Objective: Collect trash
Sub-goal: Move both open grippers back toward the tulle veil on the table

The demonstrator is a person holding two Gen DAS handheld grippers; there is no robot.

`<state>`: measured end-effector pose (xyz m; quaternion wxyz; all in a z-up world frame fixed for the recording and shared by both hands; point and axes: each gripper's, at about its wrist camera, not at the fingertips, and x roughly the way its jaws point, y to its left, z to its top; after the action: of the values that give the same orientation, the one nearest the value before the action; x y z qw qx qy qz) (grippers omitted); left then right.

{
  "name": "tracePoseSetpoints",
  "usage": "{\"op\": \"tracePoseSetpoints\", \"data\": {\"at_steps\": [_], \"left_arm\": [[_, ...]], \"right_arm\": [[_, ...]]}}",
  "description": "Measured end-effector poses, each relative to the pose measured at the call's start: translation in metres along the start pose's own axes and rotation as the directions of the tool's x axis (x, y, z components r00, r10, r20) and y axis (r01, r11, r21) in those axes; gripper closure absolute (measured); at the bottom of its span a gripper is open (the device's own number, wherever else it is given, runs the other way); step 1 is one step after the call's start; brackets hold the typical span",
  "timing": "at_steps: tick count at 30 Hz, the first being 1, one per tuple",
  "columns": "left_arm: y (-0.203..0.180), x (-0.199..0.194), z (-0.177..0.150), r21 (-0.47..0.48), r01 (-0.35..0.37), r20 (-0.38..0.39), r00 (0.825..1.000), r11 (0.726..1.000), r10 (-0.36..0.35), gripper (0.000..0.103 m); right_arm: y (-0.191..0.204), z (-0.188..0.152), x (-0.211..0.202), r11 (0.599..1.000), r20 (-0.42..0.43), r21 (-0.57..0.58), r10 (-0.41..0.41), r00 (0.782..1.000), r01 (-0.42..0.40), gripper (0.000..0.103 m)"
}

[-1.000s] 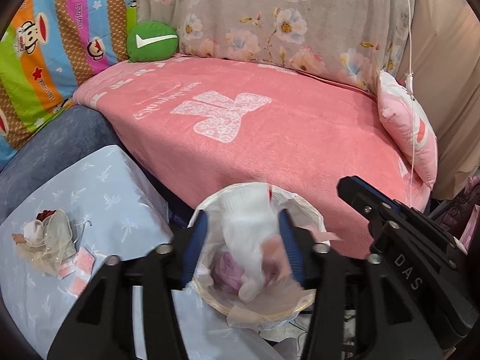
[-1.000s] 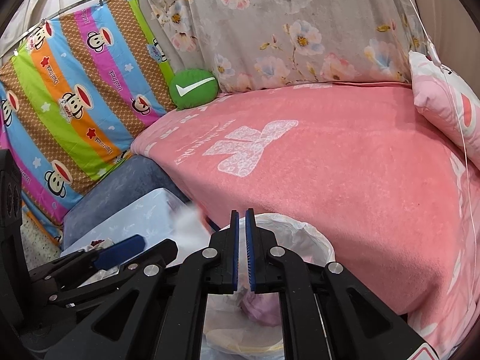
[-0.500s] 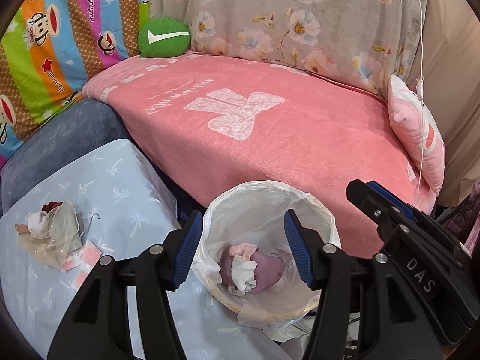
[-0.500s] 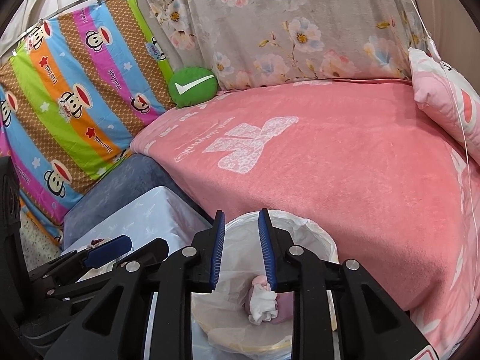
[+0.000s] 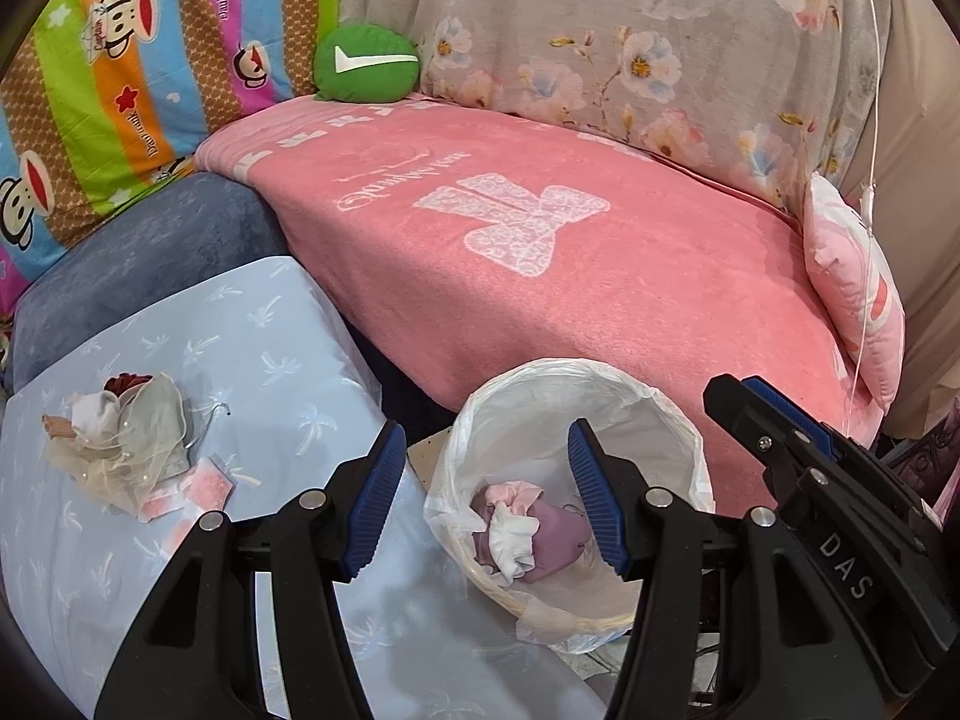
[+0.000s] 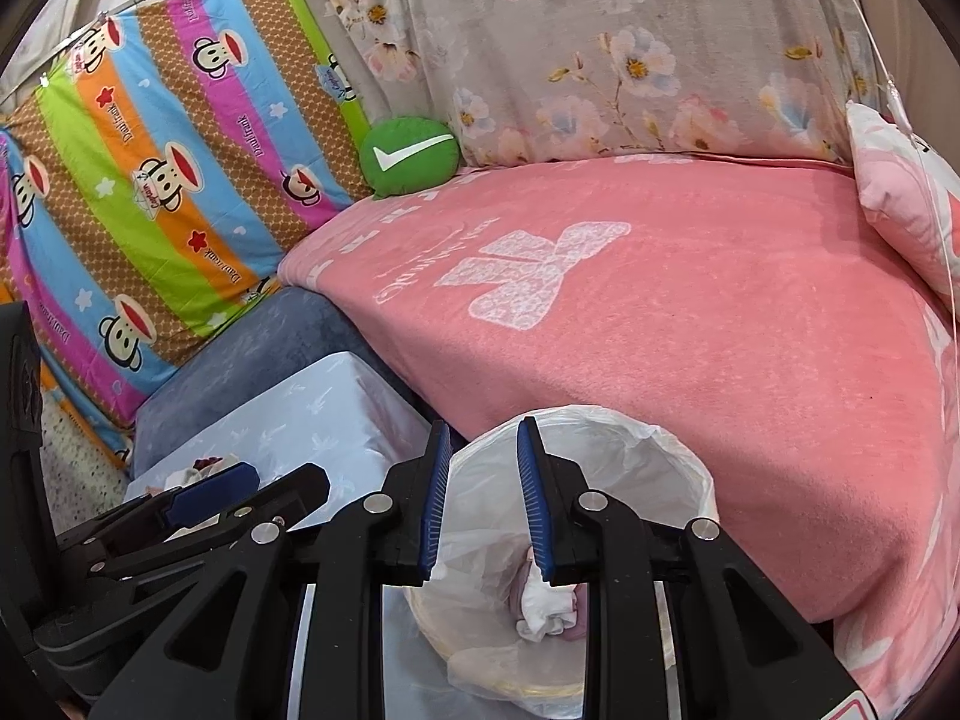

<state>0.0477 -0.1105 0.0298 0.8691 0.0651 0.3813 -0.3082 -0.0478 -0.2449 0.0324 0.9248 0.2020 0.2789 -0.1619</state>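
A bin with a white plastic liner (image 5: 600,372) stands between the pink sofa and a light blue table. Inside it lie a white crumpled wad and a purple lump (image 5: 522,540), which also show in the right wrist view as bin trash (image 6: 546,600). My left gripper (image 5: 486,450) hangs open above the bin's left rim, nothing between its blue pads. My right gripper (image 6: 485,444) is open a narrower way over the liner (image 6: 630,450), also empty. More trash, a gauzy beige bundle with pink scraps (image 5: 120,438), lies on the table at the left.
The light blue table (image 5: 270,348) fills the lower left, with a grey-blue cushion (image 5: 138,252) behind it. A pink blanket (image 5: 600,300) covers the sofa, with a green round pillow (image 5: 366,63) and a pink pillow (image 5: 852,276) on it. A thin white cord (image 5: 864,192) hangs at the right.
A white wad that was blurred between my left pads has dropped into the bin. My right jaws, nearly shut before, have parted. Both views have shifted left, toward the table.
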Motion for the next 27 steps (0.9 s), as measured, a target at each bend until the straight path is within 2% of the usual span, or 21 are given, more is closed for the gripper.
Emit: {"op": "tracePoseSetpoints", "data": {"at_steps": [13, 17, 22, 27], "left_arm": [[0.038, -0.003, -0.009, -0.064, -0.039, -0.007, 0.999, 0.997, 0.039, 0.049], [0.054, -0.005, -0.013, -0.090, -0.063, -0.009, 0.998, 0.994, 0.062, 0.049], [0.079, -0.008, -0.019, -0.130, -0.095, -0.013, 0.995, 0.987, 0.094, 0.049], [0.108, -0.012, -0.027, -0.179, -0.144, -0.014, 0.989, 0.973, 0.144, 0.038]], "right_arm": [[0.039, -0.013, 0.015, 0.997, -0.047, -0.066, 0.028, 0.998, -0.031, 0.079], [0.053, -0.017, 0.021, 0.995, -0.063, -0.085, 0.040, 0.997, -0.045, 0.074], [0.079, -0.025, 0.032, 0.990, -0.098, -0.123, 0.064, 0.993, -0.075, 0.074], [0.106, -0.034, 0.043, 0.982, -0.128, -0.155, 0.088, 0.988, -0.107, 0.072]]}}
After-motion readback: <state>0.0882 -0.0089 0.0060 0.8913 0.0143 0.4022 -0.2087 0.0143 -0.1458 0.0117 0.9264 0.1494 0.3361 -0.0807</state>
